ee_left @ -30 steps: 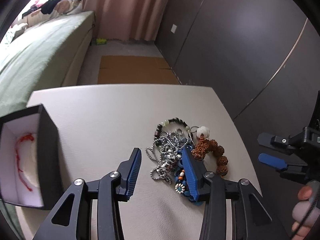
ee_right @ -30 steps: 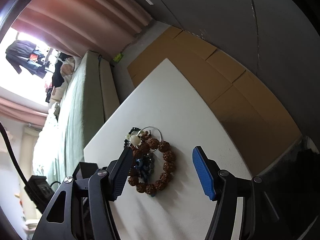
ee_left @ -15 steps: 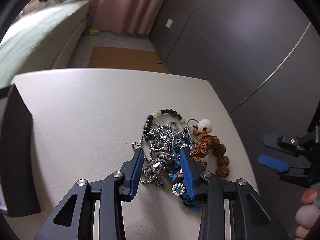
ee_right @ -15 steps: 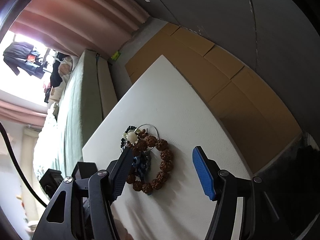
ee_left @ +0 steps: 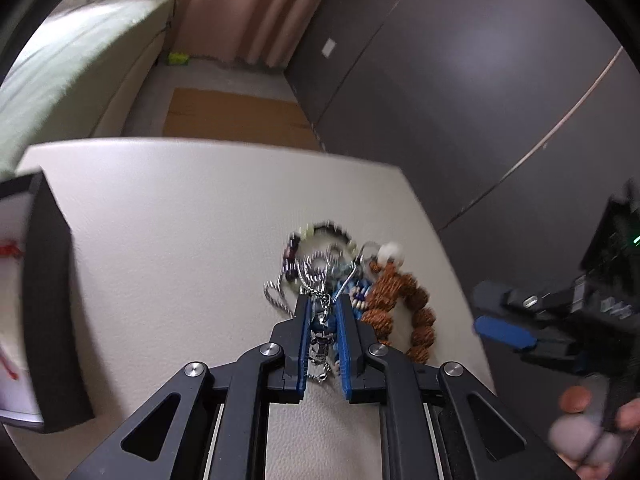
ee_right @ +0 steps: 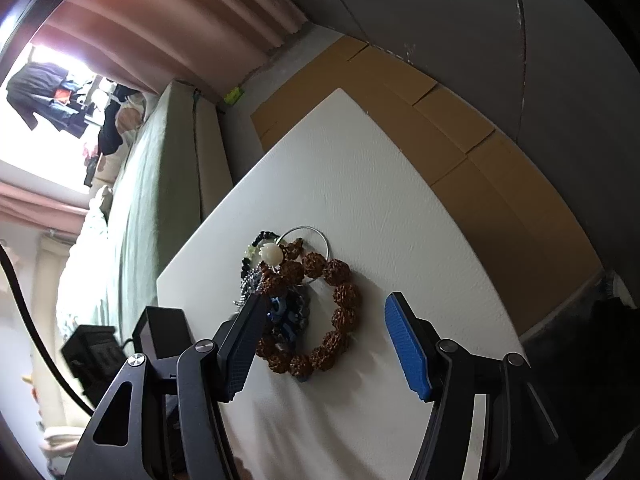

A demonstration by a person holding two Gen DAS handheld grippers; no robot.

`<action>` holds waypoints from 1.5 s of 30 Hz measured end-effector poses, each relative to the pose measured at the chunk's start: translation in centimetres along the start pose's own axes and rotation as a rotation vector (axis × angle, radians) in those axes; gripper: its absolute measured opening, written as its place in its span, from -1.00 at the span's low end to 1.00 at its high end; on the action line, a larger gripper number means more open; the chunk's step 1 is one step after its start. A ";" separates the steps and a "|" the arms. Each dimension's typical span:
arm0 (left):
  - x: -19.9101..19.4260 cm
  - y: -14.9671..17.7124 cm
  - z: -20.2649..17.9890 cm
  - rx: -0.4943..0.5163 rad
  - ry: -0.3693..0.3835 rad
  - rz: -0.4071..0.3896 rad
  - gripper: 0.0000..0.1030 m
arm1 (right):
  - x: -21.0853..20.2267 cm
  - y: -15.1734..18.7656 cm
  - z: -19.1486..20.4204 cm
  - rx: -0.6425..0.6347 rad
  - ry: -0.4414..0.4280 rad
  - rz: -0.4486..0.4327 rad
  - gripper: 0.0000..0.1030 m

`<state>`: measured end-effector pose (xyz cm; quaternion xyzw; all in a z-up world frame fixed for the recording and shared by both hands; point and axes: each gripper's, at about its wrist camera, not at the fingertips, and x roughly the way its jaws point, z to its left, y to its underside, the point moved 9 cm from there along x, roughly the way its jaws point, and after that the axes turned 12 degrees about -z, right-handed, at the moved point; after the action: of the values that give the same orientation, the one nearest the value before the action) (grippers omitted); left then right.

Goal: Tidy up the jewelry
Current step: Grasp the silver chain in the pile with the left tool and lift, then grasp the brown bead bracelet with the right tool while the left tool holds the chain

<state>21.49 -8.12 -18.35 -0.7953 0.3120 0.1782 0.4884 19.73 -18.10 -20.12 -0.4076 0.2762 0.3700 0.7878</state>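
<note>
Box (ee_left: 48, 304): at 9 o'clock, open. Left gripper (ee_left: 323, 307): jaws pinched on silver chain (ee_left: 316, 280), pile at 12 o'clock, chain lengthwise between pads. Bead bracelet (ee_right: 320, 312): right gripper (ee_right: 320, 344) nearer, jaws spread wide

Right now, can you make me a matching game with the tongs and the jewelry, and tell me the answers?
Things:
1. left tongs
2. right tongs
3. brown bead bracelet
4. red string

States:
A. lying flat on the white table
B. open, holding nothing
C. inside the black box with the white lining
D. closed on the silver chain

Pairs: 1-D, 2-B, 3-A, 4-C
</note>
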 end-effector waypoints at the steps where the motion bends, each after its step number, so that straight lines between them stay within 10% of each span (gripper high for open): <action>1: -0.7 -0.5 0.0 -0.009 0.004 -0.020 -0.76 | 0.1 0.1 0.0 -0.002 0.002 0.001 0.22; 23: -12.2 -6.8 3.2 -0.132 -0.016 -0.307 -0.76 | 3.3 3.0 0.3 -0.132 0.134 0.048 0.10; 28: -14.8 -8.0 3.0 -0.131 -0.009 -0.360 -0.76 | 3.4 3.2 0.4 -0.206 0.196 0.029 -0.60; 45: -24.6 -14.1 -0.7 0.048 -0.111 -0.494 -0.76 | -4.0 2.4 6.2 -0.129 -0.183 -0.103 -0.61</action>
<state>12.71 3.85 5.83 -0.8245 0.0852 0.0891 0.5523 16.35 -13.38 -15.00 -0.4356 0.1576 0.3818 0.7998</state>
